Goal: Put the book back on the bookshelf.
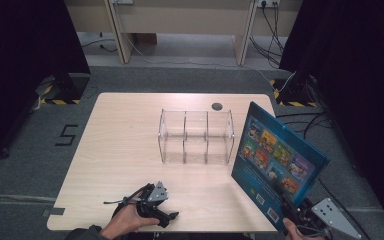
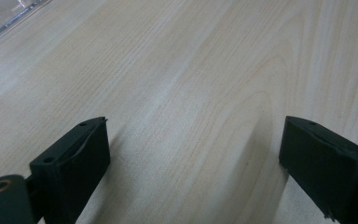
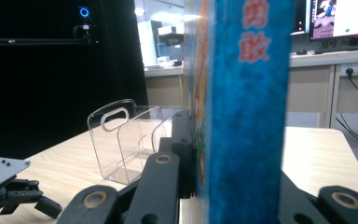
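Pale wood bench (image 1: 120, 150) carries a clear organizer (image 1: 196, 136) with 3 compartments near its middle. Right claw (image 1: 286, 207) pinches a blue picture book (image 1: 277, 162) by its lower edge, holding it upright and tilted off the bench's right side. Left claw (image 1: 167, 216) rests near the front edge, jaws spread, holding nothing.

Lab: black curtains (image 1: 25, 45), floor-taped markings (image 1: 67, 135).
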Action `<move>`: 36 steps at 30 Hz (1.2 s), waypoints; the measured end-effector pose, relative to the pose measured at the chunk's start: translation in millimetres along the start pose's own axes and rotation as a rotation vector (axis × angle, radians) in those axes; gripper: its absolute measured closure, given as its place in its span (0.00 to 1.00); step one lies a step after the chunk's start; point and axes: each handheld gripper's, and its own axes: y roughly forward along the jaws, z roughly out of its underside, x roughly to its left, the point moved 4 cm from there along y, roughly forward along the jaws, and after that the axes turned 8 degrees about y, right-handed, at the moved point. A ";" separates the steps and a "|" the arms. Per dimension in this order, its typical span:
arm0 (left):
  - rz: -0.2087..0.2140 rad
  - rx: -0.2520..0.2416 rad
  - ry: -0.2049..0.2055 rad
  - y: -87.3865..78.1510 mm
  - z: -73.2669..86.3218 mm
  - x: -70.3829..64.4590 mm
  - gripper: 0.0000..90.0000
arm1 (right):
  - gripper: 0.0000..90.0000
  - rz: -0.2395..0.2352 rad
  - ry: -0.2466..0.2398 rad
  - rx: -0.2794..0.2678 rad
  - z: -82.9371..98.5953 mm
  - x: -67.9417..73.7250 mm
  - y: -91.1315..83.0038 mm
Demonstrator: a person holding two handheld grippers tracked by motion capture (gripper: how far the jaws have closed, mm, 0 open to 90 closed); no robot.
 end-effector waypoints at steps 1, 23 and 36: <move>0.000 0.000 0.000 0.0 0.0 0.0 0.09 | 0.92 0.000 0.000 0.000 0.0 0.0 0.0; -0.005 0.005 -0.006 -1.1 1.0 1.5 0.08 | 0.92 -0.054 -0.007 -0.013 -17.4 25.0 57.6; -0.008 0.004 -0.006 -0.9 1.1 1.3 0.08 | 0.92 -0.004 -0.014 -0.020 -17.5 21.9 98.5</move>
